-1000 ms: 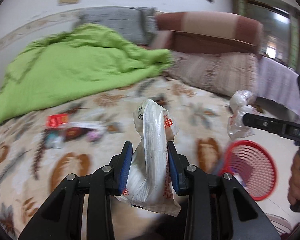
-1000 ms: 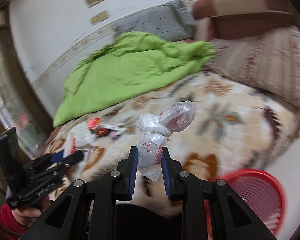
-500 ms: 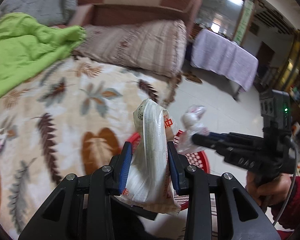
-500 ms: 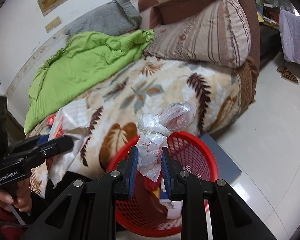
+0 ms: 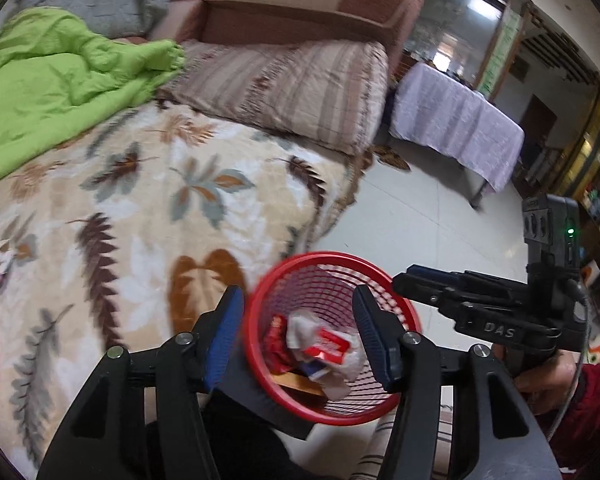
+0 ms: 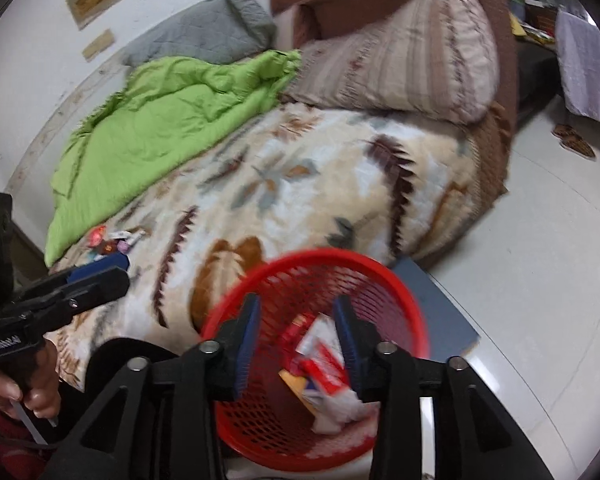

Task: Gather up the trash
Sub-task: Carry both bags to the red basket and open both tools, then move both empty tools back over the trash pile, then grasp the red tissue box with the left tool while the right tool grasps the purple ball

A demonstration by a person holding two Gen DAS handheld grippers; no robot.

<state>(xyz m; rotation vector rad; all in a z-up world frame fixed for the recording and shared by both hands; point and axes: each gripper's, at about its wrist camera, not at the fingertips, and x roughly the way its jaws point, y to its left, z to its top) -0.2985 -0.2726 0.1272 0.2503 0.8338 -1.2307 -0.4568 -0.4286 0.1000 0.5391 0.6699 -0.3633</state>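
Bed point(image 5: 148, 216): leaf blanket, left of my claws.
Basket point(image 5: 384, 408): red, on floor beside bed, under both claws.
Trash point(image 5: 324, 348): wrappers lying inside basket.
Left claw point(image 5: 300, 332): jaws just opened, empty.
Right claw point(image 6: 296, 336): jaws just opened, empty.

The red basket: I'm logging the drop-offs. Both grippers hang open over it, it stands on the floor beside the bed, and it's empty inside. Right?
Not quite. The red basket is not empty: wrappers and a crumpled bag lie in it, as the right wrist view shows. The rest holds: the left gripper and right gripper are both open above it, their jaws having just opened with nothing between them, and it stands on the floor by the bed.
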